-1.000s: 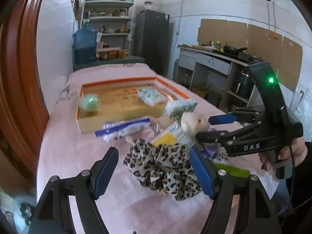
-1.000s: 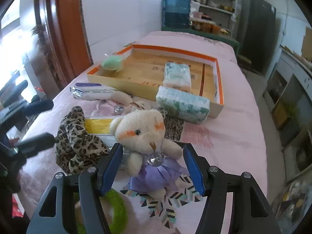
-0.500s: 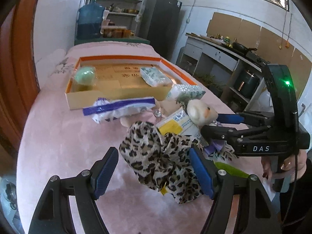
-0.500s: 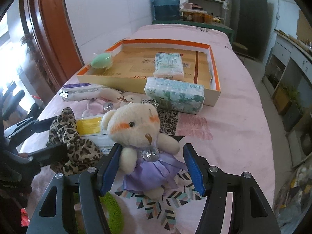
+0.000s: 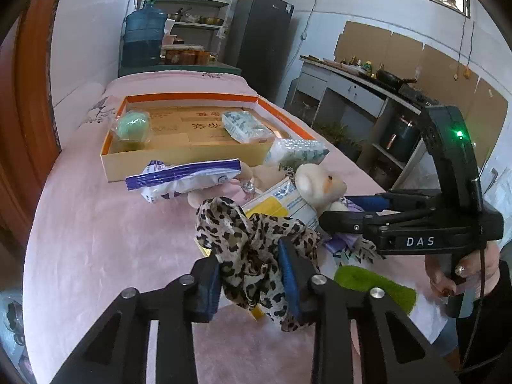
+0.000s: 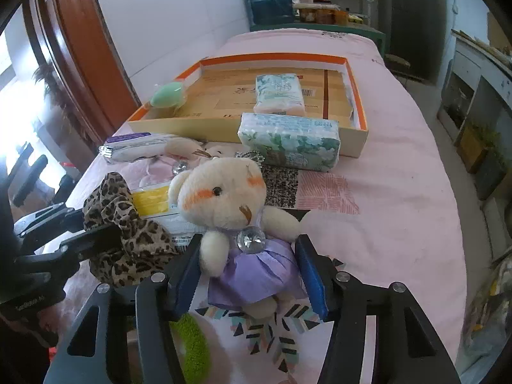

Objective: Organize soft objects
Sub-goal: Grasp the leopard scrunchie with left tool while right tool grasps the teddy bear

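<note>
Left jaws clenched on one leopard scarf (image 5: 252,249), right jaws closing around one teddy bear (image 6: 236,211).

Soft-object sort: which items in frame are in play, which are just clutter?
In play:
left gripper, closed on the leopard-print scrunchie
right gripper, closing around the teddy bear
orange-rimmed box
tissue pack

Clutter:
water jug
fridge

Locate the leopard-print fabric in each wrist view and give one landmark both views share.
Left wrist view: the leopard-print fabric sits at lower centre, pinched between the left gripper fingers.
Right wrist view: it is at the left, beside the teddy bear, with the left gripper's dark fingers closed on it.
Shared landmark: the orange-rimmed box beyond, on the pink cover.
</note>
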Demonstrator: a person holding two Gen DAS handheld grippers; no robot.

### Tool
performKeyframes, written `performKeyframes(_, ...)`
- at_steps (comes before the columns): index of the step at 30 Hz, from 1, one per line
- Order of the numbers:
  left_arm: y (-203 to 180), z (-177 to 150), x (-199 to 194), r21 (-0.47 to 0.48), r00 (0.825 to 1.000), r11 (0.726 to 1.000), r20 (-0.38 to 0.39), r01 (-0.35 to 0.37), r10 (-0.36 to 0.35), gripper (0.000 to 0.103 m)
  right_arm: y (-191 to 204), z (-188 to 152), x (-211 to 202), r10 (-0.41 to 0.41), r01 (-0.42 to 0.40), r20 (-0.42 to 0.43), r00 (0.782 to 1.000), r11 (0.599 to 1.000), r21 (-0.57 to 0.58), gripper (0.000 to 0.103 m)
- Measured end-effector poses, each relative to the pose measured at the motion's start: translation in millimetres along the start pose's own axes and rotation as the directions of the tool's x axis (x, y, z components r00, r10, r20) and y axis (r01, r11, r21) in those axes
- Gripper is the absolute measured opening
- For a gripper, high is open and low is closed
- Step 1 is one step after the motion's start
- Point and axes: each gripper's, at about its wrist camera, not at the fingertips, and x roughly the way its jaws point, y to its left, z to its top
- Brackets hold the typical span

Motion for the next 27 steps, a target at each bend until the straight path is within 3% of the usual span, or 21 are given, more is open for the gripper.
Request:
performKeyframes(9,1.9,-1.1,-6.3,-0.028,0.999,0.999,0.026,0.027,-0.026,0.013,-0.8,-1.8,-5.2,-0.025,0.024,0.02,0.999,1.0,0.018,0.044)
performKeyframes(27,-10.2,6.2,-42.5,0.008,0.981,0.997,0.174,0.082,-0.082,0.011,0.8,7.0,-54.4,-0.015,0.011,0.149,0.989,1.0,0.025,0.043)
